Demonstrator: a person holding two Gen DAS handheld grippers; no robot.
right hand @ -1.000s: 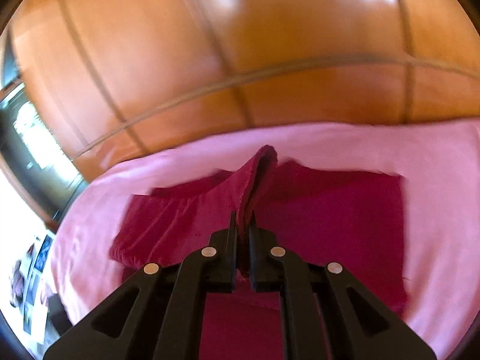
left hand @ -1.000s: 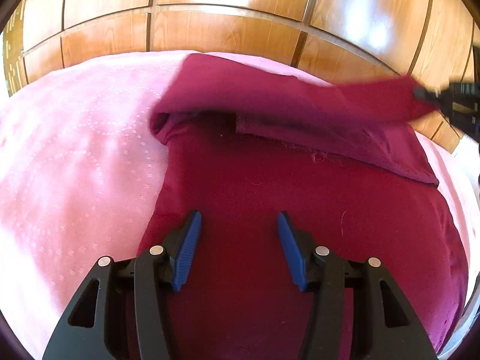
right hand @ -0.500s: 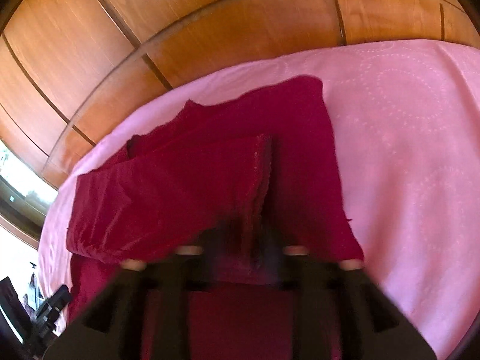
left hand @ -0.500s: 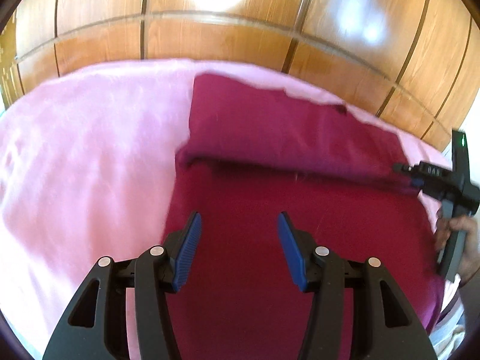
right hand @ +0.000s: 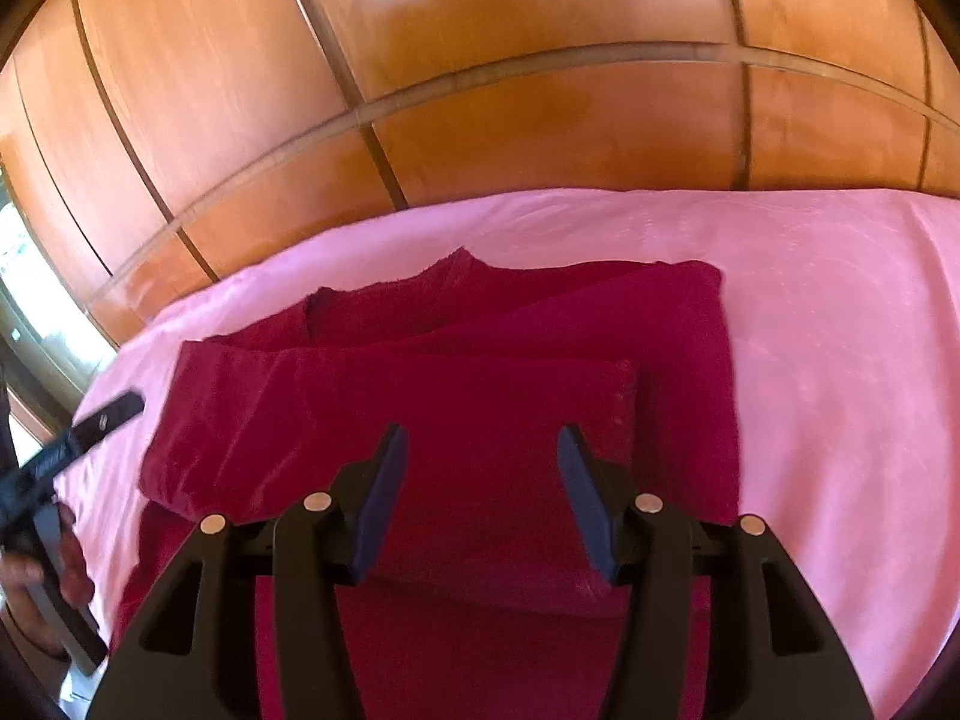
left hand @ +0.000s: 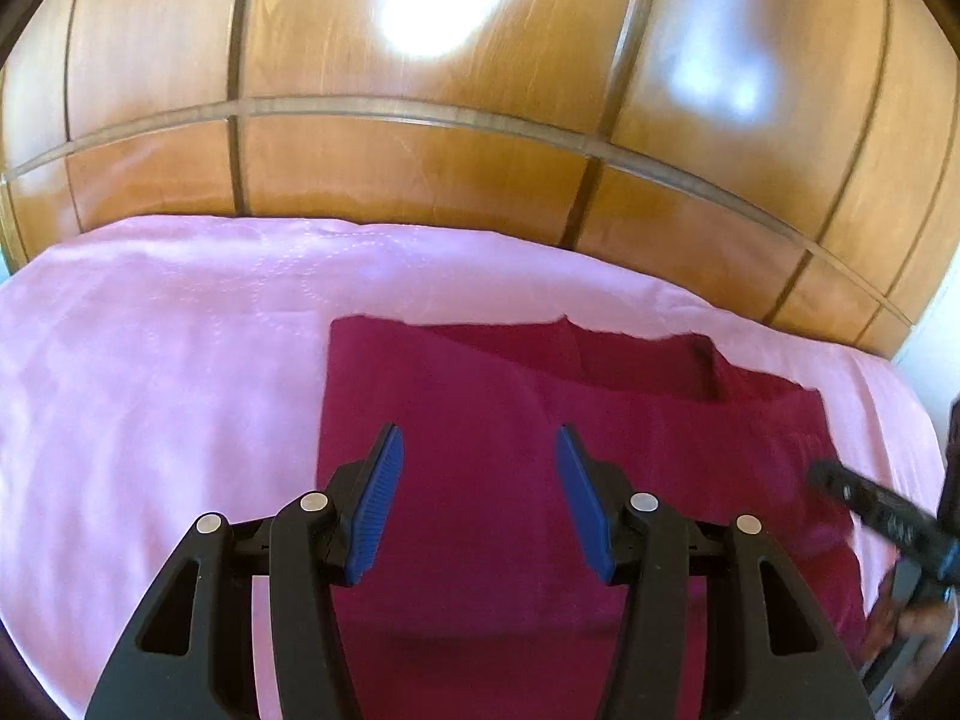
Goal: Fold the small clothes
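A dark red garment (left hand: 540, 450) lies flat on the pink bedsheet (left hand: 150, 390), with one layer folded over toward me. It also shows in the right wrist view (right hand: 480, 396), where the folded flap lies on top. My left gripper (left hand: 477, 504) is open and empty, held above the garment's left part. My right gripper (right hand: 480, 501) is open and empty above the folded flap. Each gripper also shows at the edge of the other's view: the right one (left hand: 870, 510), the left one (right hand: 78, 438).
A glossy wooden headboard wall (left hand: 420, 150) rises behind the bed. The pink sheet (right hand: 840, 360) extends to the right of the garment. A window or door frame (right hand: 30, 312) shows at far left.
My right gripper laid the lifted edge of the garment down over the lower part and opened, letting go. My left gripper stayed open and drew back a little.
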